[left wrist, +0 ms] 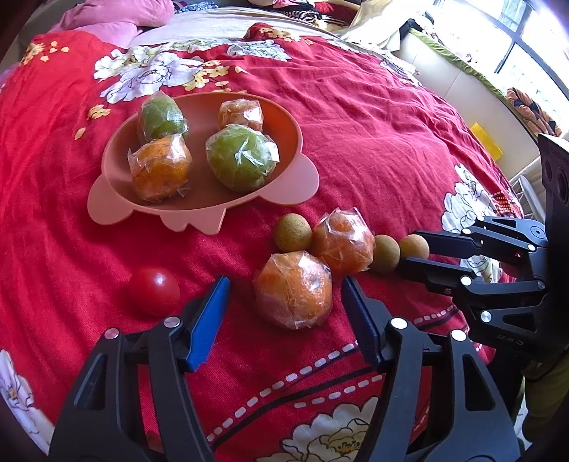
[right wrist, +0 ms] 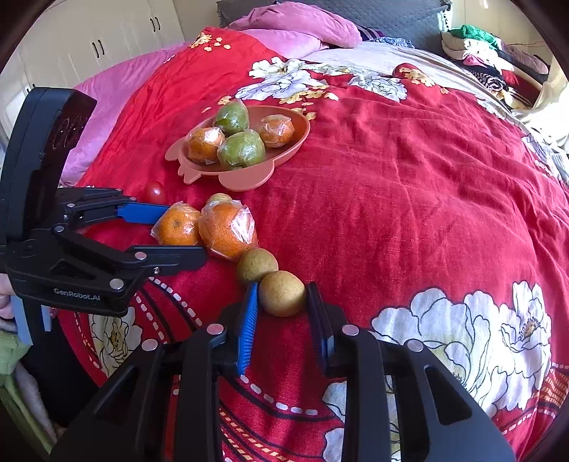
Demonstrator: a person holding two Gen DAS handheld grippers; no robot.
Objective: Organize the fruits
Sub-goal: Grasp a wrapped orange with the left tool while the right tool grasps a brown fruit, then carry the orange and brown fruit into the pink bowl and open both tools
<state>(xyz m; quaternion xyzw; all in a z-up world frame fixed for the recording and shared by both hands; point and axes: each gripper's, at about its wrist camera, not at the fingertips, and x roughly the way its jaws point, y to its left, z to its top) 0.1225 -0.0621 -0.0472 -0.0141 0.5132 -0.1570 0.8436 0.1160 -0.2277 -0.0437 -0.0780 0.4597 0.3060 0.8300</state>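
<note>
Crinkly clear film on oranges (left wrist: 293, 289), matt plate (left wrist: 113, 199), woven cloth bedspread (left wrist: 373, 142)

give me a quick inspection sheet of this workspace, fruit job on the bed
surface: red floral bedspread, wrinkled.
job's things: pink plate holds two wrapped oranges and two wrapped green fruits; off it lie a wrapped orange, a second wrapped orange, three small brown fruits and a red tomato.
clutter: pink pillows and piled clothes at the far end.
grippers: left gripper open, straddling the near wrapped orange, pads not pressing; right gripper shut on the small brown fruit.
cables: nothing seen.
surroundings: white cupboards, window.
</note>
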